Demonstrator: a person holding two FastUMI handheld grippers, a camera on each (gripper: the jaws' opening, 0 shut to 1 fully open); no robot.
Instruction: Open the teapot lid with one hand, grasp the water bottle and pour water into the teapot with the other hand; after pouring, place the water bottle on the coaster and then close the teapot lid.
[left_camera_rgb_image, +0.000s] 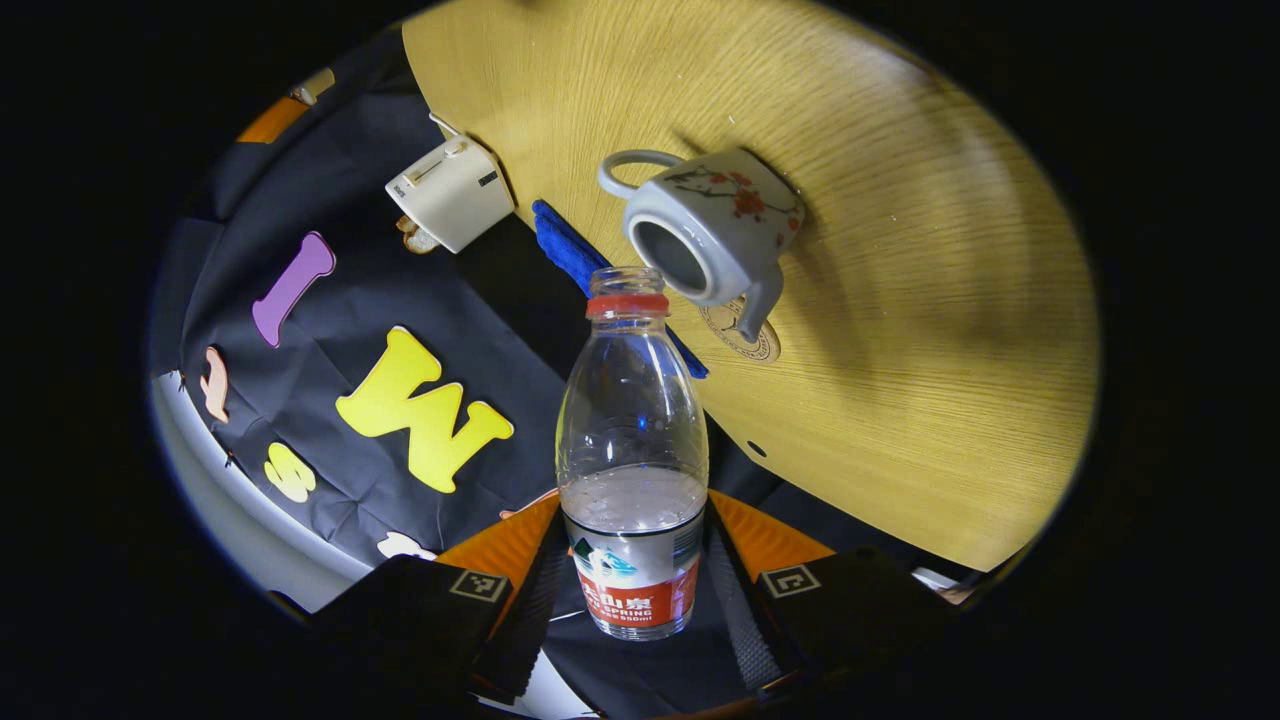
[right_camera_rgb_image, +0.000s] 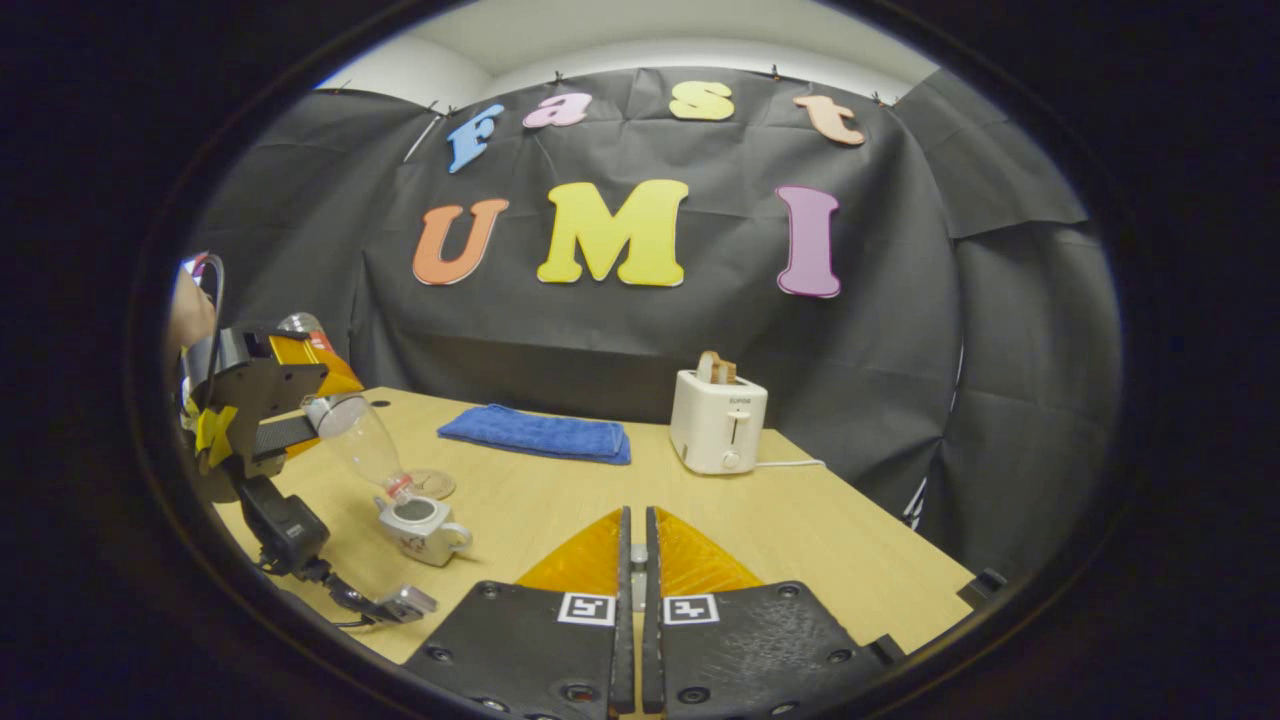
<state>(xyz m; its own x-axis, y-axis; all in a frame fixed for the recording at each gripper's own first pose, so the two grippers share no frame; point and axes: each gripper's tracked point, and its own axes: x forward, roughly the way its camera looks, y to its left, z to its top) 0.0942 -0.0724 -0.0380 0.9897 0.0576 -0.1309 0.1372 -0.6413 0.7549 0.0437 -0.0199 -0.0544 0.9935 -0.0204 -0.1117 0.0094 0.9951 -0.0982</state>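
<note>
My left gripper (left_camera_rgb_image: 633, 512) is shut on the base of a clear water bottle (left_camera_rgb_image: 632, 420) with a red neck ring and no cap. Water lies in the part near the fingers. The bottle's mouth points at the open grey teapot (left_camera_rgb_image: 715, 215), which has a red flower print and no lid on it. In the right gripper view the tilted bottle (right_camera_rgb_image: 365, 440) has its mouth just over the teapot (right_camera_rgb_image: 420, 525). A round coaster (left_camera_rgb_image: 745, 335) lies beside the teapot's spout. My right gripper (right_camera_rgb_image: 636, 525) hangs over the table, shut, with a pale sliver of the lid between its fingers.
The wooden table (right_camera_rgb_image: 820, 540) carries a folded blue cloth (right_camera_rgb_image: 535, 433) at the back and a white toaster (right_camera_rgb_image: 718, 420) holding toast, its cord trailing right. A hand (right_camera_rgb_image: 190, 305) holds the left gripper (right_camera_rgb_image: 300, 400) at the table's left side.
</note>
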